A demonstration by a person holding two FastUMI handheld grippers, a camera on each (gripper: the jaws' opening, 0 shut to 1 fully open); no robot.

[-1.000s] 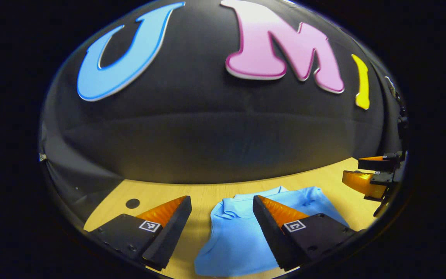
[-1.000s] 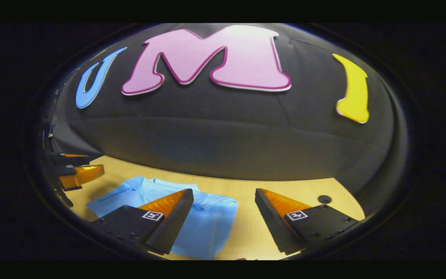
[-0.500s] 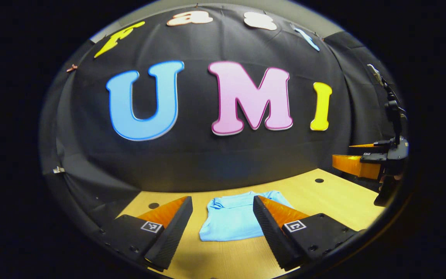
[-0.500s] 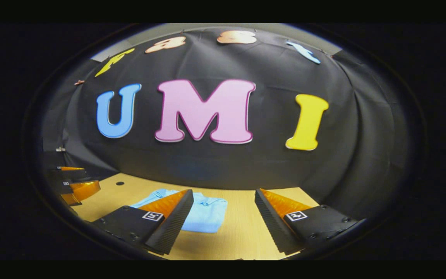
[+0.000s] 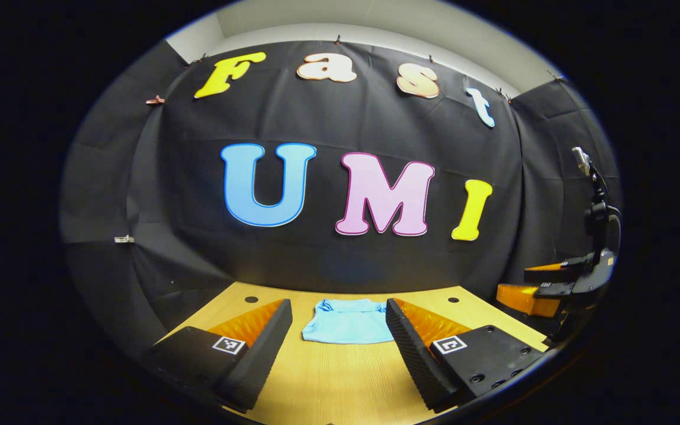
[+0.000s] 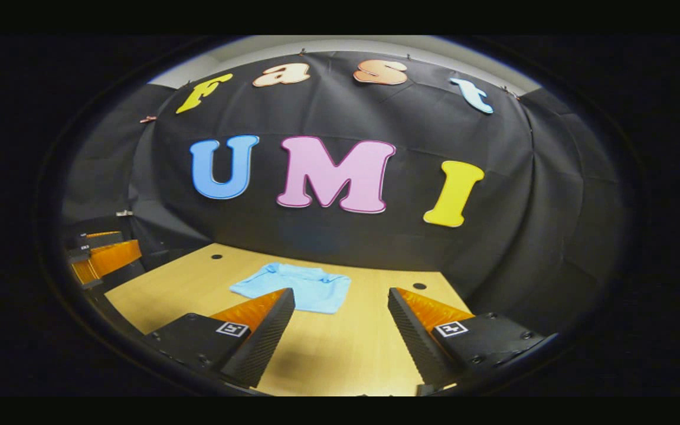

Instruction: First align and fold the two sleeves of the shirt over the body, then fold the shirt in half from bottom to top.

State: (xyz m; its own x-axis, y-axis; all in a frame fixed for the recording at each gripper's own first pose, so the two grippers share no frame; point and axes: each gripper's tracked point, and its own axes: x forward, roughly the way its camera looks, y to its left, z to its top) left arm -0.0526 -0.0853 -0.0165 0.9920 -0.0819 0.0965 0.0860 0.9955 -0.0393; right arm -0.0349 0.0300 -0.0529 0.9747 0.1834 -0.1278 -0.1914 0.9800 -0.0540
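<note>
A light blue shirt (image 5: 347,321) lies folded into a small rectangle on the wooden table (image 5: 328,378), collar side toward the black wall. In the right gripper view the same shirt (image 6: 296,286) rests left of centre. My left gripper (image 5: 337,348) hangs open well in front of the shirt, nothing between its fingers. My right gripper (image 6: 340,336) is open too, held back from the shirt and to its right. The right gripper (image 5: 543,289) also shows at the right edge of the left gripper view, and the left gripper (image 6: 101,260) at the left edge of the right gripper view.
The table (image 6: 340,354) has small dark round holes (image 5: 251,299) near its far corners. The black cloth wall (image 5: 340,254) closes off the far side of the table. A dark stand (image 5: 597,206) rises at the right.
Both grippers have drawn back and away from the shirt, which now looks much smaller and farther off. The shirt stays folded on the table. Both grippers stayed open.
</note>
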